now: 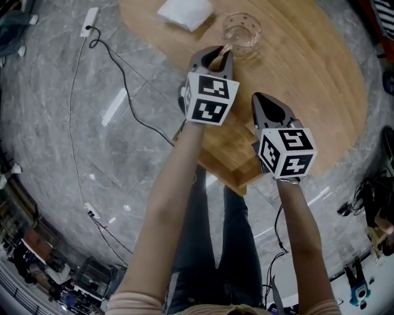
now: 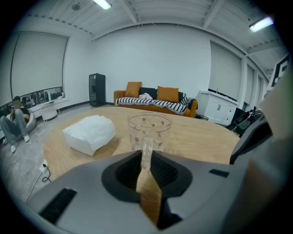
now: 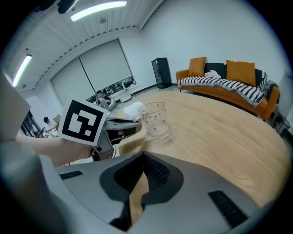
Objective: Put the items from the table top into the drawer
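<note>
Head view: my left claw point(image 1: 223, 50) is at the glass cup point(image 1: 241, 32) on the round table point(image 1: 320, 74). Left gripper view: its jaws pinch the cup's clear handle point(image 2: 146, 151). Right gripper view: my right claw point(image 3: 142, 176) stands slightly apart, empty.

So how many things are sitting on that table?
2. A glass cup at the far side, its handle in the left gripper, and a white pack left of it. That and the right gripper hide some table, so more may be there.
</note>
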